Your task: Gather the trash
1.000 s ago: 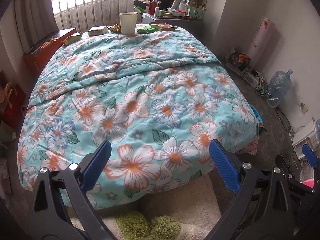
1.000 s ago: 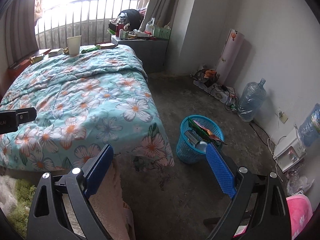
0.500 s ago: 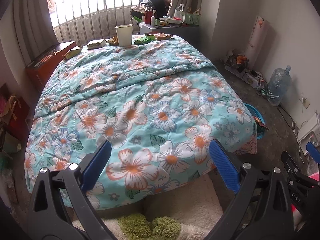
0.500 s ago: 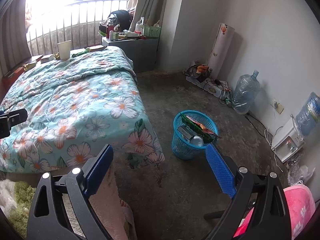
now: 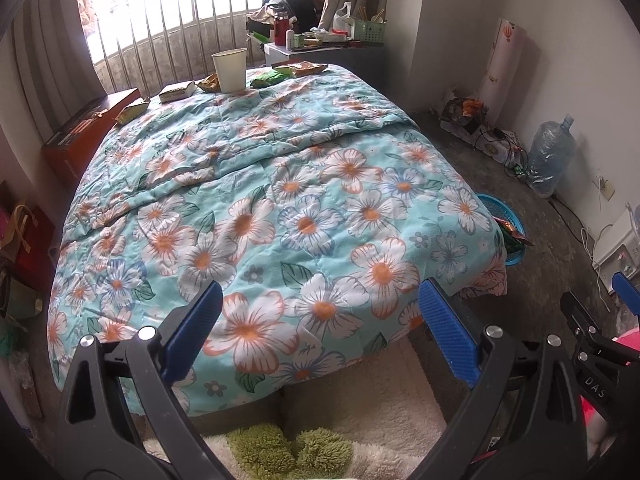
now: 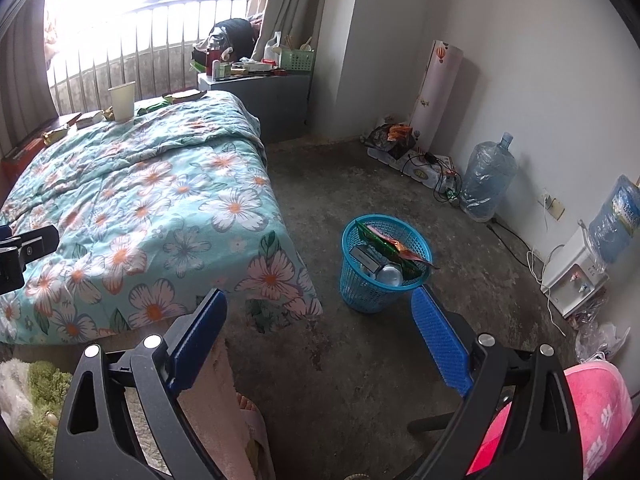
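Both grippers have drawn back and risen since the earlier frames, so more of the bed and floor shows in each view. Left gripper [image 5: 320, 320] hangs over the foot edge of the bed with the teal flower-print quilt [image 5: 280, 208], its blue-padded jaws spread wide and holding nothing. Right gripper [image 6: 316, 328] is likewise wide apart and empty, pointed at the bare concrete floor [image 6: 360, 200] beside the bed's right edge.

What is left to collect lies along the far edge of the bed, by the railing: a white paper cup [image 5: 229, 70] standing upright, flat yellow-green snack packets [image 5: 178, 91] to its left, and a green wrapper [image 5: 269, 78] and an orange-printed packet [image 5: 300, 68] to its right. The blue plastic mesh wastebasket [image 6: 384, 264] stands on the floor near the bed's foot corner, already holding a can and wrappers.

Risks, as I judge them: the cup is tall, light and sits on soft quilt, so a glancing jaw could tip it, and whether it holds liquid cannot be told. Thin packets may slide away or bring up a fold of quilt with them. One long wrapper overhangs the basket rim and could be knocked out.
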